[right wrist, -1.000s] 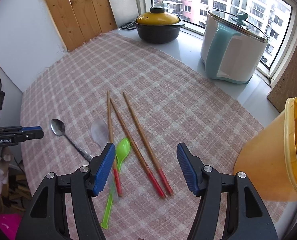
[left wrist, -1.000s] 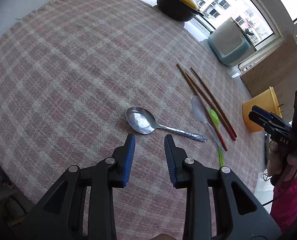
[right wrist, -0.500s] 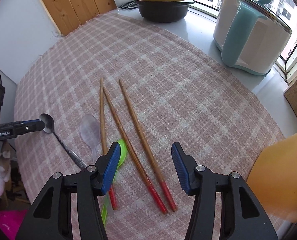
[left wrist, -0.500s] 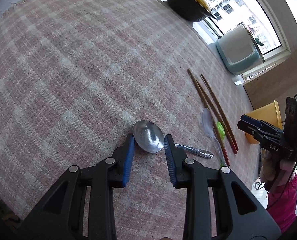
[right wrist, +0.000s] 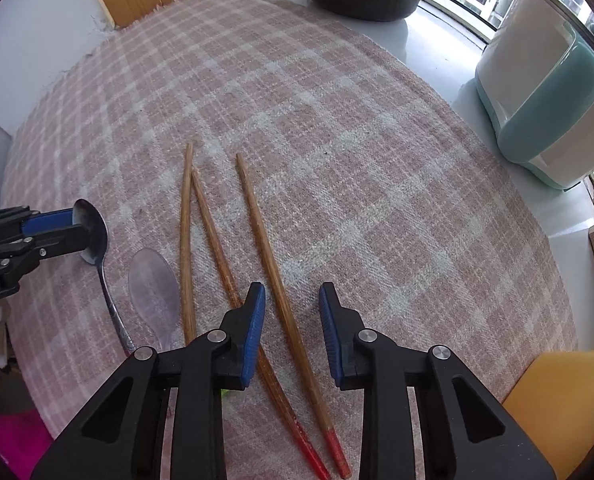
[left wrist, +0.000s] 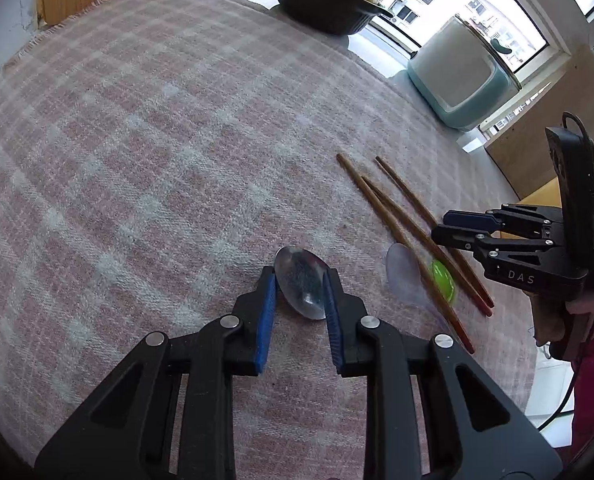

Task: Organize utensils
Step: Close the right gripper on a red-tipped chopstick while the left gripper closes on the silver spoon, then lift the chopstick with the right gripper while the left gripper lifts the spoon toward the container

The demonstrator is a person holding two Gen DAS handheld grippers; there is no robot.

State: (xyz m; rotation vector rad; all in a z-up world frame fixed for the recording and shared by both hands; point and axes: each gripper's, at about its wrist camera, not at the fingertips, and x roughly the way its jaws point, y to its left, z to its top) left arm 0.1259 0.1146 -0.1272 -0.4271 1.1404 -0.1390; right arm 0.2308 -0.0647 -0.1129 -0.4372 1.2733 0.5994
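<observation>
Woven pink-and-white plaid cloth [left wrist: 145, 152] covers the table, coarse weave, frayed far edge. Your left gripper [left wrist: 299, 292] straddles the bowl of the metal spoon [left wrist: 301, 282]: polished steel, oval bowl tipped up between the blue ridged pads, both pads at its rim; handle trails back on the cloth toward you. Your right gripper [right wrist: 291, 316] sits parted, nothing between the jaws, one of the three wooden chopsticks [right wrist: 275, 264] lying in the gap below. Chopsticks are slim, brown, red-tipped. Beside them a translucent plastic spoon [right wrist: 155, 292] and a green spoon [left wrist: 443, 280]. Black pot [left wrist: 325, 0], yellow lid, at the far edge; teal-and-white container [right wrist: 549, 100] to the right.
</observation>
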